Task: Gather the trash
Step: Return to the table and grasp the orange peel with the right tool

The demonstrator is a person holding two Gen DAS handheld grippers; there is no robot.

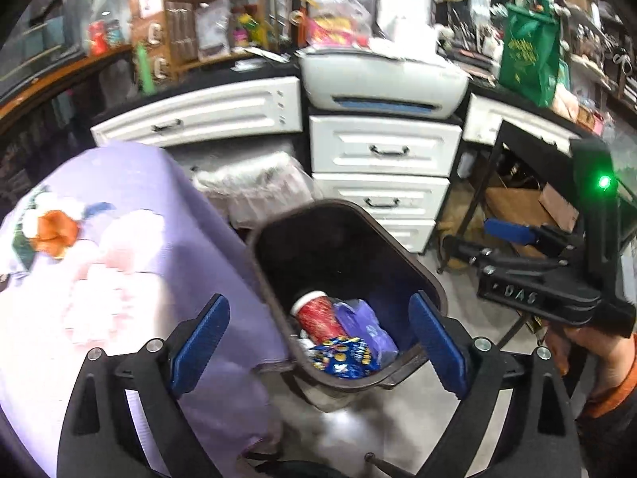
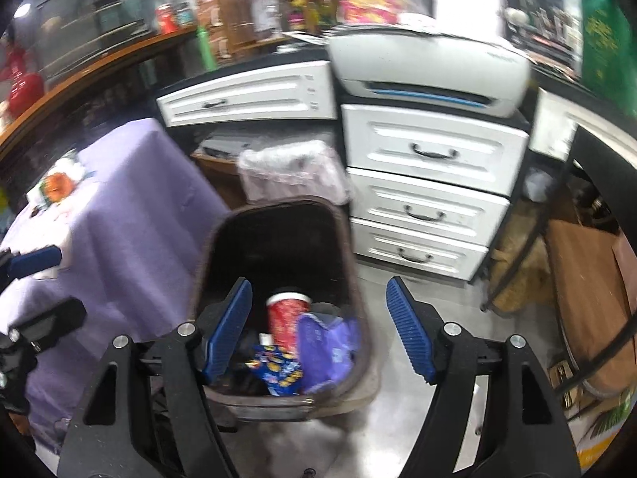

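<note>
A dark brown trash bin point(image 1: 418, 271) stands on the floor beside the table; it also shows in the right wrist view point(image 2: 207, 255). Inside lie a red paper cup point(image 1: 316, 316), a purple plastic bag point(image 1: 366, 326) and a blue snack wrapper point(image 1: 344, 356); the right wrist view shows the cup point(image 2: 284, 318), bag point(image 2: 322, 346) and wrapper point(image 2: 278, 370) too. My left gripper point(image 1: 318, 346) is open and empty above the bin's near rim. My right gripper point(image 2: 318, 334) is open and empty above the bin; it shows at the right of the left wrist view point(image 1: 509, 235).
A table with a purple cloth point(image 1: 131, 247) stands left of the bin, with an orange scrap point(image 1: 53, 235) on it. White drawers point(image 1: 382, 183) and a white printer point(image 1: 382, 79) stand behind. A black metal stand point(image 1: 497, 183) and cardboard boxes are at the right.
</note>
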